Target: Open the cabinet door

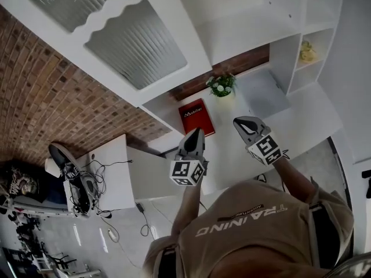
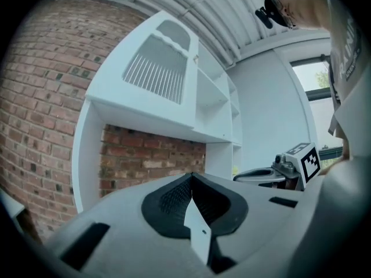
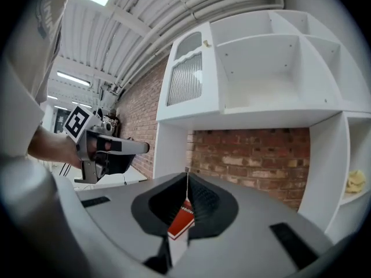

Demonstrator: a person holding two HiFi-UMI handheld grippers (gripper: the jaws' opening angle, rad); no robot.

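Left gripper [image 1: 193, 133] and right gripper [image 1: 246, 123] were side by side, jaws closed and empty, apart from the shut white ribbed-glass cabinet door [image 1: 136, 42] at upper left.

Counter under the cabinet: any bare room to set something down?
Bare: counter right of the flower pot, up to the shelf column; open shelves above too. Taken: left part, by the red book. The side table is crowded with cables.

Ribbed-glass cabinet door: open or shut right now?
Shut. The cabinet door sits flush with the cabinet front beside the open shelves, and no gap shows along its knob edge.
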